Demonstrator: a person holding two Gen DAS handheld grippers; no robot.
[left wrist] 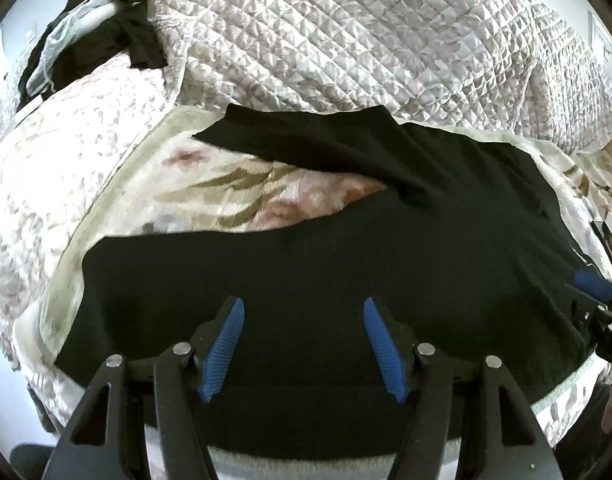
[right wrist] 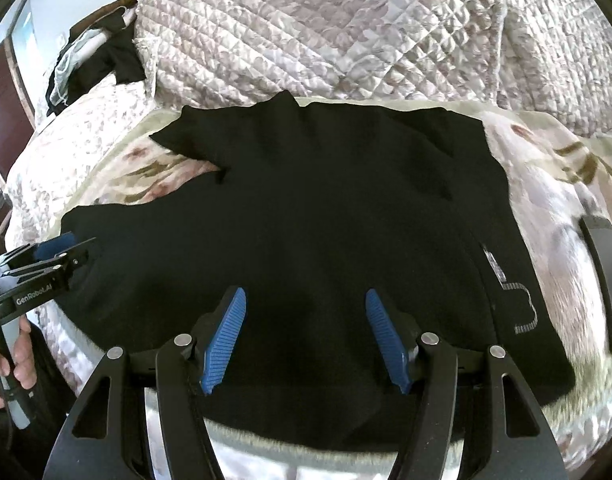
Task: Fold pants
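— Pants [left wrist: 306, 264], black ones, lie spread across the floral blanket [left wrist: 233, 192] on the bed; do we agree on that?

— We do. We see them nearly flat, one leg angled off toward the far left, with the quilted bedspread [left wrist: 366, 40] bunched up behind them.

— And our left hand-held gripper [left wrist: 303, 344]?

— We see its blue pads standing well apart above the dark cloth, nothing pinched between them. In the right wrist view it shows at the left edge [right wrist: 61, 248], a hand [right wrist: 13, 356] wrapped round its grip.

— Our right hand-held gripper [right wrist: 306, 340]?

— Also spread wide, empty, hovering over the near edge of the pants [right wrist: 306, 220]. We note grey stitching [right wrist: 522, 308] on the cloth to its right, and a pile of dark and pale clothes [left wrist: 85, 40] at the far left.
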